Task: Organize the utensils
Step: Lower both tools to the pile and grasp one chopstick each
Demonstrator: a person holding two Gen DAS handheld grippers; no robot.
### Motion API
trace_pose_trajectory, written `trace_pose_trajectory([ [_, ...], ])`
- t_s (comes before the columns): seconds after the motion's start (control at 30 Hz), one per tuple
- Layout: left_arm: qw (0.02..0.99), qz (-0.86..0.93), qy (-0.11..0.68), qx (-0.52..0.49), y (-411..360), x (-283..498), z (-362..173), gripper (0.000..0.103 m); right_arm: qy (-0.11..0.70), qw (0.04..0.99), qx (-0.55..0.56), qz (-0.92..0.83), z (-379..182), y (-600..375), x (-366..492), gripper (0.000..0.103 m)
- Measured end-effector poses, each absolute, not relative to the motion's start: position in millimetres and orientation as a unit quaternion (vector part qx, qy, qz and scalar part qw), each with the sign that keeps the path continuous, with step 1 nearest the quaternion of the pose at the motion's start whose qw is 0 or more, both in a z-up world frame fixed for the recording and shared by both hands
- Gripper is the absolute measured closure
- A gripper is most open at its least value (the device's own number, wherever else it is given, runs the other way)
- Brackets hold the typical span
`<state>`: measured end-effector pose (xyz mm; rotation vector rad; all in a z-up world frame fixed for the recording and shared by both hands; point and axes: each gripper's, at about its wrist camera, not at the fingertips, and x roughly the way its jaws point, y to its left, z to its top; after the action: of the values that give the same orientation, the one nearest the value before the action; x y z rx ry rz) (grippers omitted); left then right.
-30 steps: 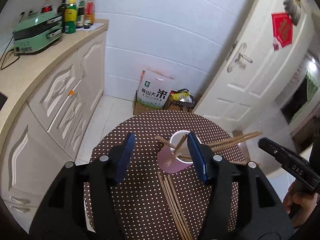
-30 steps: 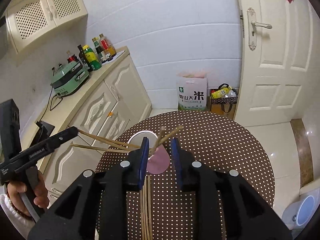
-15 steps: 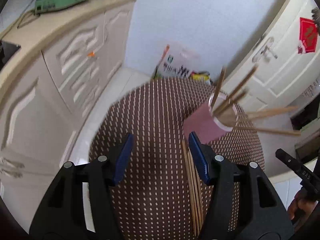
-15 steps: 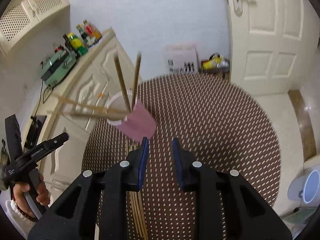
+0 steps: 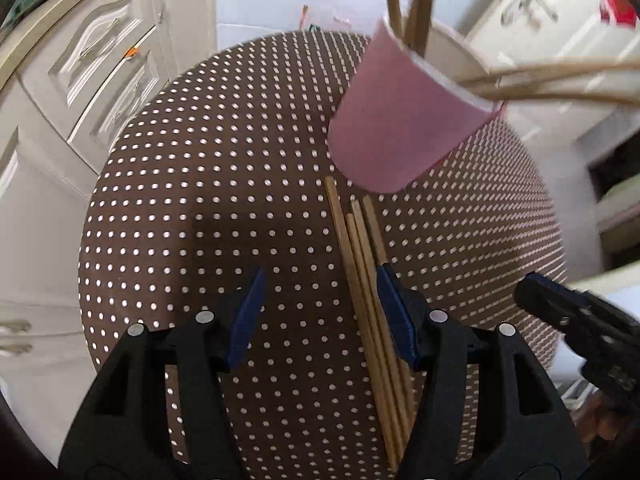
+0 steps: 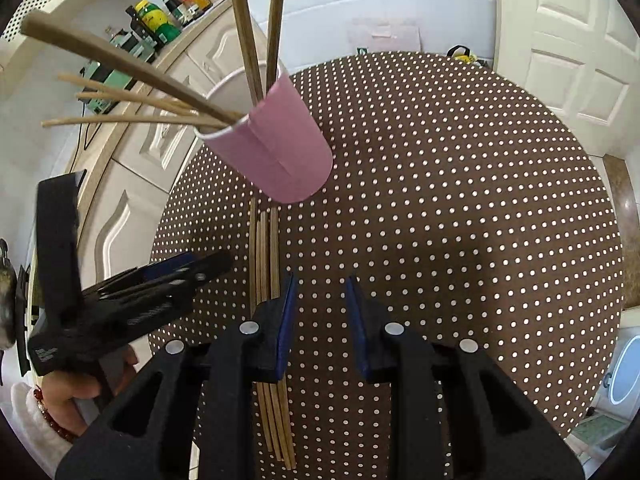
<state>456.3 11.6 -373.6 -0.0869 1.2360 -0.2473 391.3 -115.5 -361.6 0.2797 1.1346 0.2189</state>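
Note:
A pink paper cup point(image 5: 404, 120) point(image 6: 276, 148) stands on the round brown dotted table point(image 5: 200, 184) point(image 6: 460, 200) and holds several wooden chopsticks point(image 6: 140, 100) that fan out of its rim. Several more chopsticks point(image 5: 364, 276) point(image 6: 266, 256) lie flat on the table in front of the cup. My left gripper point(image 5: 320, 312) is open and empty low over the table, its right finger just beside the lying chopsticks. My right gripper point(image 6: 320, 316) is open and empty, just right of the lying chopsticks. Each gripper shows in the other's view: the right one point(image 5: 580, 328), the left one point(image 6: 132, 296).
White kitchen cabinets point(image 5: 80, 80) with a counter carrying bottles point(image 6: 168, 12) and a green appliance point(image 6: 108, 76) run along the left of the table. A white door point(image 6: 568, 40) stands at the right. A bag point(image 6: 384, 36) sits on the floor behind the table.
Both grippers have come down and closer to the table, so the cup and the lying chopsticks look much larger. Both stay open and empty.

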Motion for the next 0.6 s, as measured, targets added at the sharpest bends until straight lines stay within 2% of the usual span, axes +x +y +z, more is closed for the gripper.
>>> trace_pose_trajectory([
  [0.2, 0.796, -0.096, 0.597, -0.006, 8, 458, -391, 0.046, 0.541, 0.824, 0.132, 0.111, -370, -116, 398, 0.080],
  [0.6, 0.795, -0.087, 0.600, 0.012, -4, 465, -394, 0.044, 0.555, 0.811, 0.134, 0.128, -383, -108, 410, 0.080],
])
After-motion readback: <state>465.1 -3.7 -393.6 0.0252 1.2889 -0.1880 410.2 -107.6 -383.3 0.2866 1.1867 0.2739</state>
